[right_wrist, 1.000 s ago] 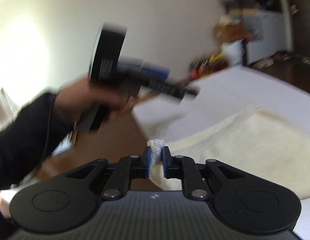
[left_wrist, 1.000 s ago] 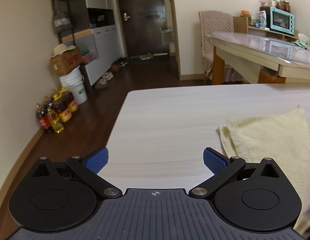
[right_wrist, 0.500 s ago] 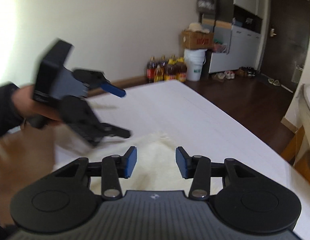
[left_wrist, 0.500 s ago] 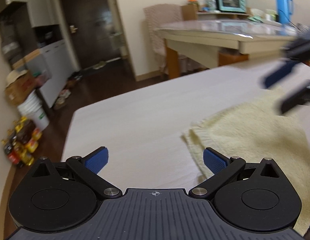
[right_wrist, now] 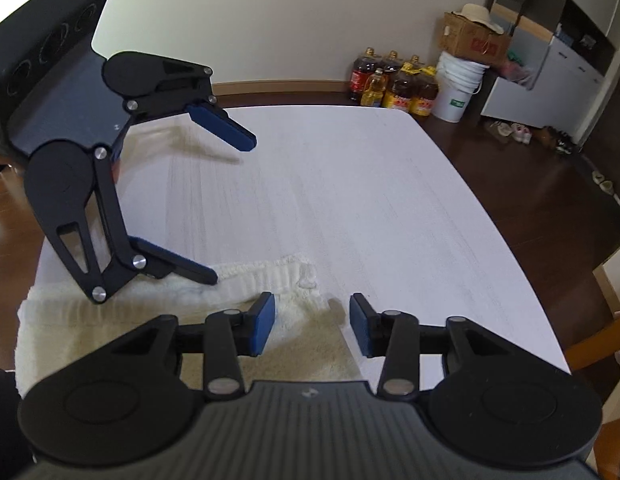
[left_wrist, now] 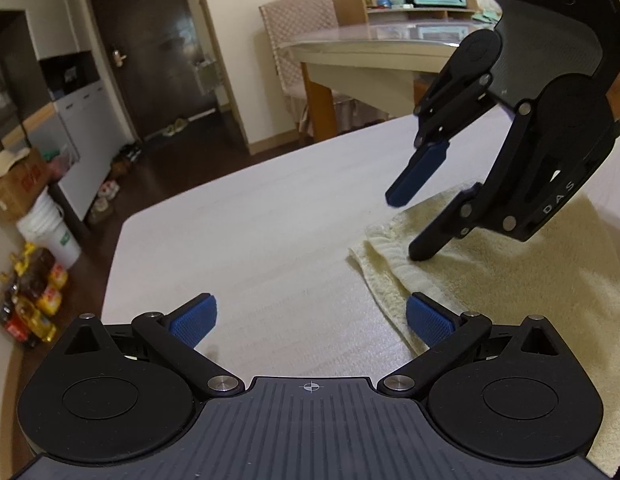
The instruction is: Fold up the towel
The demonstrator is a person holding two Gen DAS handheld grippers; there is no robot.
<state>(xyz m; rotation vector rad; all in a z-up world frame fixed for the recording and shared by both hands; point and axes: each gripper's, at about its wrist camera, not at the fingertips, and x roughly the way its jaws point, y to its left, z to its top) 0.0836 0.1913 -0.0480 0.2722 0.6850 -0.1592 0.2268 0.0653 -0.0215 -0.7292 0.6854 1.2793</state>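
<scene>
Towel [left_wrist: 510,264] lies folded under both spread, empty claws: left claw [left_wrist: 310,316], right claw [right_wrist: 312,324].

Pale yellow towel [left_wrist: 530,280] with a ribbed edge on a white, faintly grained desk [left_wrist: 269,220]. Black tongs, left [left_wrist: 310,316] and right [right_wrist: 312,322], with blue pads.

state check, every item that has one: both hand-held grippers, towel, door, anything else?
Left hand-held gripper: open, empty, one finger on the towel.
Right hand-held gripper: open, empty, over the towel corner.
Towel: flat on the table, folded, edge layered.
Door: shut.
</scene>
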